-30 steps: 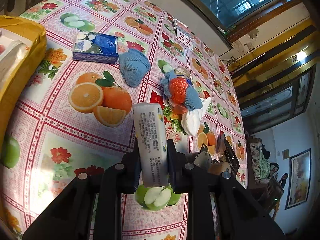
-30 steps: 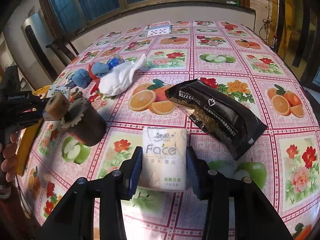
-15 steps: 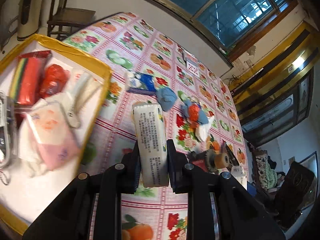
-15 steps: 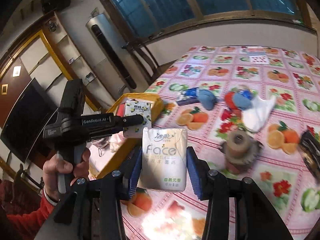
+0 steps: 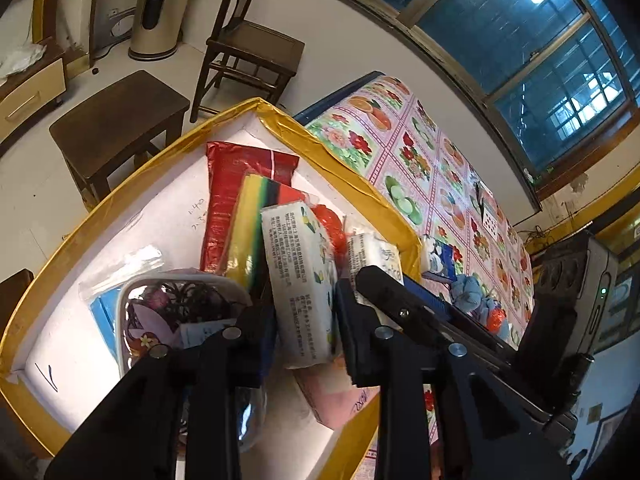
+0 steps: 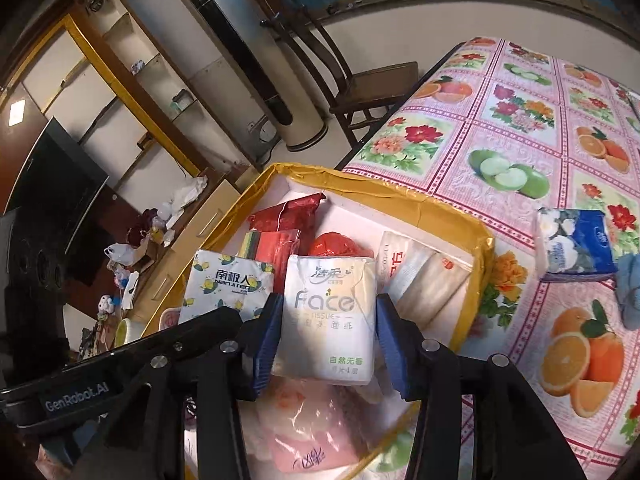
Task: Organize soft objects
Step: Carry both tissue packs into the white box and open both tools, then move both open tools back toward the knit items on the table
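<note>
While both grippers hang over the yellow-taped box (image 6: 440, 208), each carries one tissue pack. Left gripper (image 5: 306, 320) clenched on the lemon-print pack (image 5: 298, 276), held edge-on, narrow side up; presumably so it can slot down between things already inside. Right gripper (image 6: 328, 336) clenched on the Face pack (image 6: 330, 312), broad face toward the camera, blue pads (image 6: 267, 340) pressing its short sides. Film dimples at the pads: soft fill, gives under squeeze.

Both packs sit above the box interior, side by side, not yet resting on anything as far as I can tell. In the right view the lemon-print pack (image 6: 228, 288) is just left of the Face pack.

Box: white inner walls, glossy yellow tape on the rim, creased at corners. Contents crowded:
- red foil bag (image 5: 236, 184), crinkled, shiny
- striped cloth stack (image 5: 250, 216), matte
- pink soft pack (image 6: 308, 428) under the grippers, clear wrap
- clear pouch (image 5: 172, 312) with dark items

Judgement: drop-off step, close to release. Little bare floor left, so packs will likely land on top of others.

Outside, on the fruit-print cloth (image 6: 520, 120): blue tissue pack (image 6: 576, 244), glossy; blue knit item (image 6: 630, 292) partly cut off.
</note>
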Available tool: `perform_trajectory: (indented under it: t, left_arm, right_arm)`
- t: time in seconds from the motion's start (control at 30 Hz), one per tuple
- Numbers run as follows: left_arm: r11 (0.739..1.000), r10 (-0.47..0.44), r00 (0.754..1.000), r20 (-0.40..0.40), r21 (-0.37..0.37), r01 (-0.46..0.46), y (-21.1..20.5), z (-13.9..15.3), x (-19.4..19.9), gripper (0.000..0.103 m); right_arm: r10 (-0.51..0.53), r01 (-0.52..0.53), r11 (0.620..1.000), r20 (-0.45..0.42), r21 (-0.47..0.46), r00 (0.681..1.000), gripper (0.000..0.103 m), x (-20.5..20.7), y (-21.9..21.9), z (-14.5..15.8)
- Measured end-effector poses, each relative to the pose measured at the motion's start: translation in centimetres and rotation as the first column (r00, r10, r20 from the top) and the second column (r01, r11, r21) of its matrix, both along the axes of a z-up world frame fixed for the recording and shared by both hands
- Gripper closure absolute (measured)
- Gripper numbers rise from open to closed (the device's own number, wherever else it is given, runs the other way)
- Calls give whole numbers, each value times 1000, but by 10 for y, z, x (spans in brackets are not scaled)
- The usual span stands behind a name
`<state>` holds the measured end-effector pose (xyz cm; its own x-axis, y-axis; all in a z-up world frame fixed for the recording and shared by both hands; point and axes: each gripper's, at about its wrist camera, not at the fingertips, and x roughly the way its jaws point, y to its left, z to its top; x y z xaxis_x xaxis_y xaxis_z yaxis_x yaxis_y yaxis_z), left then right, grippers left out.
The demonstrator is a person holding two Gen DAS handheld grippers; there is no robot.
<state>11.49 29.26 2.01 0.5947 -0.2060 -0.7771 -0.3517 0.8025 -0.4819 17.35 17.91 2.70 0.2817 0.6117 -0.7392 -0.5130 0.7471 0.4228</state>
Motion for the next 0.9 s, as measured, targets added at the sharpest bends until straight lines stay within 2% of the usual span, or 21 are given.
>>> perform_trajectory:
  t: [0.03, 0.07, 0.1, 0.13, 0.23, 0.4, 0.47, 0.53, 0.67, 0.73, 0.83, 0.9]
  left_arm:
    - [1000, 16, 1000, 5, -10, -16, 5, -2, -1, 62]
    - [999, 36, 999, 11, -19, -36, 10, -3, -3, 42]
    - [998, 59, 998, 17, -26, -58, 15, -3, -6, 31]
    - [996, 82, 996, 28, -29, -82, 19, -2, -10, 24]
    - [994, 105, 992, 73, 9, -106, 20, 9, -20, 24]
    - [996, 64, 988, 139, 54, -72, -10, 28, -33, 24]
    - [998, 18, 987, 160, 54, -27, -31, 33, -37, 24]
    - [998, -24, 984, 174, 63, 14, -56, 35, -40, 24]
    - [981, -166, 979, 116, 123, 152, -115, 31, -25, 24]
    - [975, -194, 977, 85, 129, 183, -135, 26, -17, 24]
    - [971, -225, 973, 59, 100, 218, -158, 22, -7, 24]
    - [965, -238, 970, 47, 127, 231, -173, 24, 2, 24]
  right_arm:
    - [-9, 9, 1000, -7, 14, 1000, 41, 1, -3, -2]
    - [-28, 28, 999, -13, 40, 1000, 33, 1, -10, -1]
    - [-51, 52, 995, -16, 84, 999, 30, -1, -21, 1]
    - [-74, 76, 989, -21, 127, 997, 24, -3, -33, 5]
    - [-87, 90, 972, -22, 217, 996, 23, -18, -69, 25]
    - [-117, 81, 945, 98, 316, 988, 16, -85, -163, 63]
    - [-182, 123, 936, 154, 329, 971, 10, -114, -207, 76]
    - [-281, 200, 916, 201, 347, 939, 1, -138, -256, 84]
    - [-410, 330, 884, 212, 330, 887, 0, -165, -330, 86]
    - [-432, 358, 877, 195, 322, 881, 0, -170, -351, 82]
    - [-446, 374, 865, 173, 335, 878, 0, -179, -378, 78]
    - [-459, 391, 864, 178, 316, 870, 0, -184, -392, 76]
